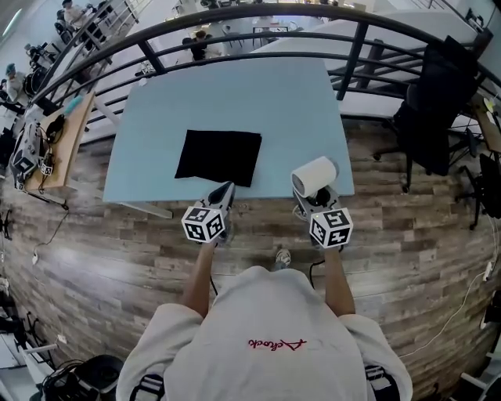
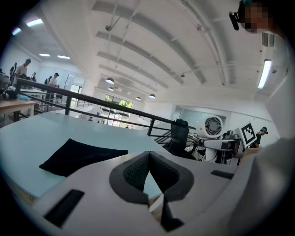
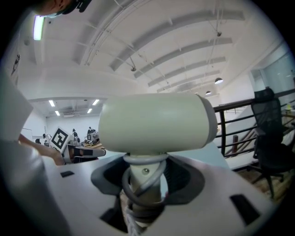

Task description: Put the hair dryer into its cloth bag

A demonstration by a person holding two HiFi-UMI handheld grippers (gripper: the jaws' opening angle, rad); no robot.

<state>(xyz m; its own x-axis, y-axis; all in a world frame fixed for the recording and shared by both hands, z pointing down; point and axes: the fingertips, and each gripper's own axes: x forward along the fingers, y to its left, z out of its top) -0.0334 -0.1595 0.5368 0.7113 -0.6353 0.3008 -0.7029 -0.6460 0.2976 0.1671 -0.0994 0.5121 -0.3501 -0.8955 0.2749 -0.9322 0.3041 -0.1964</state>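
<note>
Hair dryer first: its cream barrel stands above the right gripper, over the near right corner of the pale blue table. In the right gripper view the dryer has its handle upright between the jaws of the right gripper. The jaws stand at a middling width with their dark pads closed against the handle, and a grey cord is looped round it. The barrel lies crosswise, filling the middle of that view.

The black cloth bag lies flat on the table towards its near edge, left of the dryer with bare tabletop between them. The left gripper points at the bag's near edge from the near side. Whether its tip touches the cloth cannot be told. In the left gripper view the jaws of the left gripper are pressed together with nothing between them, and the bag lies ahead and to the left on the table. The dryer shows far to the right there.

A dark railing curves round the table's far side.
</note>
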